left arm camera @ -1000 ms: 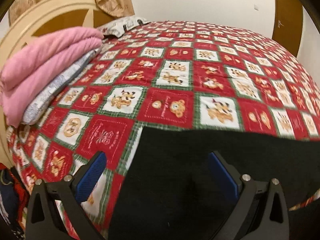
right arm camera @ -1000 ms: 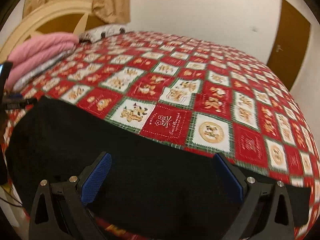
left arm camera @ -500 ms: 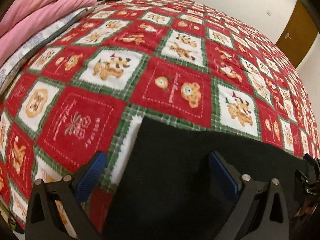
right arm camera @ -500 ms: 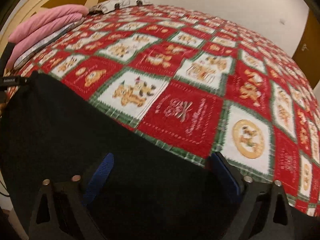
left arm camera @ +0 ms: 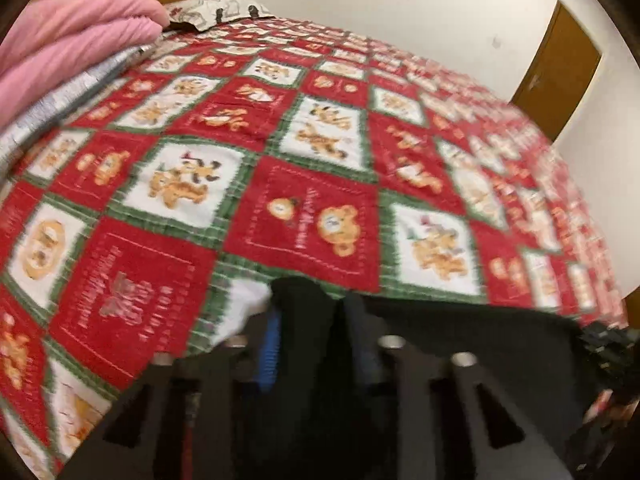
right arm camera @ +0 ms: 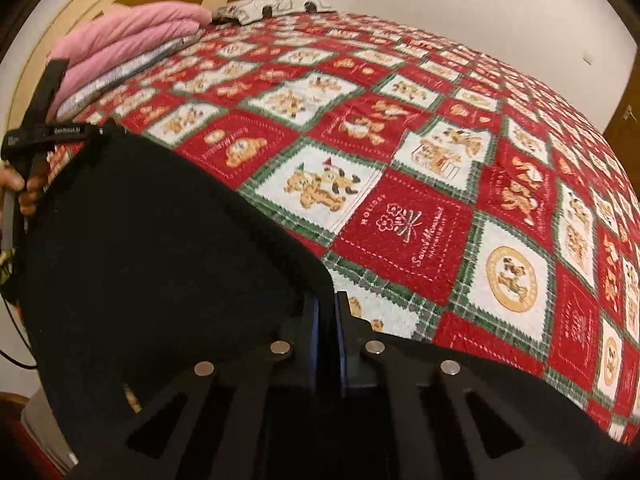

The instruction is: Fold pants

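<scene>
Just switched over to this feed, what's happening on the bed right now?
A person is folding black pants spread on a red patchwork bedspread. Each hand works a hand-held gripper: the left hand-held gripper is shut on one far corner of the pants, the right hand-held gripper on the other. The fabric lies mostly flat, no fold made yet. Pink blankets sit stacked near the headboard.

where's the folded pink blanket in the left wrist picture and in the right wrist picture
Left wrist: pink blanket fills the upper left corner, beside the quilt.
Right wrist: pink blanket sits upper left, farther off, above the black pants.
Shared landmark: the patterned pillow just right of it.
</scene>
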Action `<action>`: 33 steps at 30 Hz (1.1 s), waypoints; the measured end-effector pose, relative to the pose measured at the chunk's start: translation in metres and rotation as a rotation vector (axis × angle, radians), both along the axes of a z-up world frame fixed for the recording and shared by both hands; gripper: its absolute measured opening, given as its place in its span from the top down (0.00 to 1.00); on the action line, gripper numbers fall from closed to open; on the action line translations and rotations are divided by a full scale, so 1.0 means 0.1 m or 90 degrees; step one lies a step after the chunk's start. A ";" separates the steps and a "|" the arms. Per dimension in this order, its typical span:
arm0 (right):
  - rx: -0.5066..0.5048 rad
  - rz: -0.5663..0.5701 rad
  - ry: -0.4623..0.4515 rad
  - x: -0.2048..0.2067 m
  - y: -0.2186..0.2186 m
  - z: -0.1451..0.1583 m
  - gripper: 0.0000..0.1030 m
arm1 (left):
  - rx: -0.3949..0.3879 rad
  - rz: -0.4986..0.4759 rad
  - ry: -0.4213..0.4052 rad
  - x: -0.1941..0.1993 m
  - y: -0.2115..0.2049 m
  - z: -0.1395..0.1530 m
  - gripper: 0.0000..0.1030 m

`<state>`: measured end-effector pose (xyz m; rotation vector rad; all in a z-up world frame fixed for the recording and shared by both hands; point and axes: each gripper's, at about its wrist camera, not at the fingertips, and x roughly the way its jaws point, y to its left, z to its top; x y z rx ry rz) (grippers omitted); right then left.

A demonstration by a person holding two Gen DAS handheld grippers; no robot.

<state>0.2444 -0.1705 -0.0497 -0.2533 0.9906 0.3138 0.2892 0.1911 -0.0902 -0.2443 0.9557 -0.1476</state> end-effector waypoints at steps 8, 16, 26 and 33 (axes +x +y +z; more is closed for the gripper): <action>0.032 -0.013 -0.079 -0.58 0.01 0.52 0.93 | -0.013 0.005 -0.099 -0.43 0.05 0.52 0.82; 0.055 -0.012 -0.161 -1.50 0.14 0.81 0.93 | 0.007 -0.004 -0.212 -1.21 0.17 0.94 0.82; 0.068 -0.015 -0.122 -2.37 0.25 0.32 0.93 | 0.031 0.005 -0.267 -2.05 0.21 0.61 0.82; 0.049 -0.036 -0.097 -2.51 0.31 -0.17 0.88 | 0.086 0.023 -0.223 -2.25 0.21 0.13 0.76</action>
